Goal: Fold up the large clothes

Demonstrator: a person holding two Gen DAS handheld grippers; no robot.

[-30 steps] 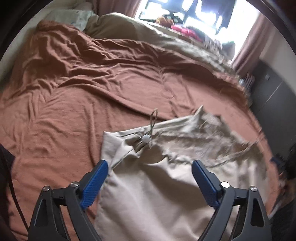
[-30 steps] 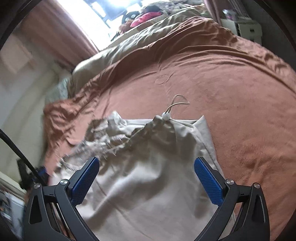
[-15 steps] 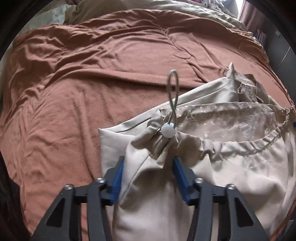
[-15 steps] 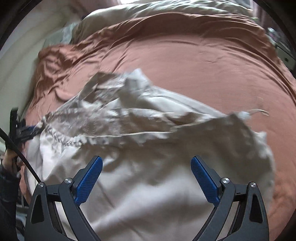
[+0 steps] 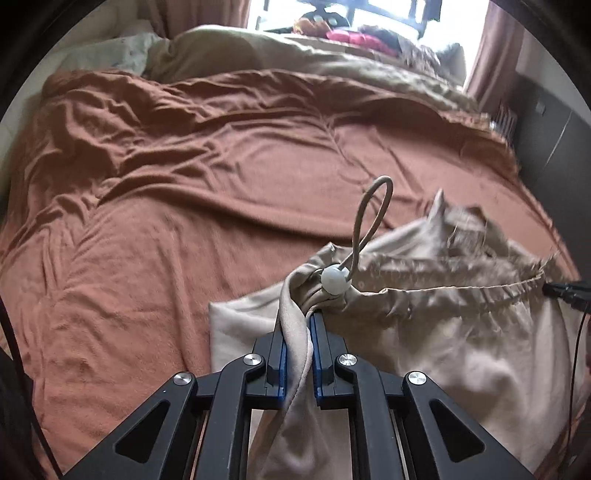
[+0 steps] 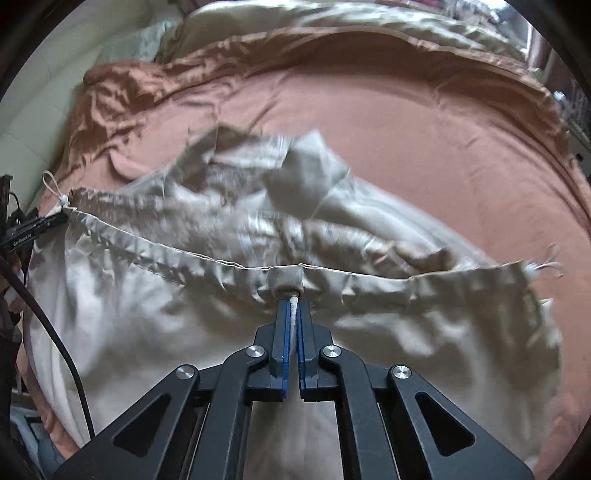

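A large beige garment (image 5: pixel 461 350) with a gathered drawstring hem lies on a brown bedspread (image 5: pixel 166 221). My left gripper (image 5: pixel 297 321) is shut on the hem's corner, just below a white cord stopper (image 5: pixel 334 280) and its cord loop (image 5: pixel 369 218). My right gripper (image 6: pixel 293 306) is shut on the same hem further along, at a beige tab (image 6: pixel 286 280). The hem runs taut between the two. The garment (image 6: pixel 166 314) fills the near half of the right wrist view. The left gripper shows at the left edge there (image 6: pixel 55 221), the right gripper at the right edge of the left wrist view (image 5: pixel 546 290).
Beige bedding (image 5: pixel 332 59) and a pillow (image 5: pixel 122 55) lie bunched at the bed's far end under a bright window (image 5: pixel 351 14). A dark cabinet (image 5: pixel 554 129) stands to the right of the bed. A black cable (image 6: pixel 55 332) hangs at the left.
Both grippers have shut on the garment's drawstring hem, the left half shut half a second ago, the right still open then. The hem is now lifted and pulled taut.
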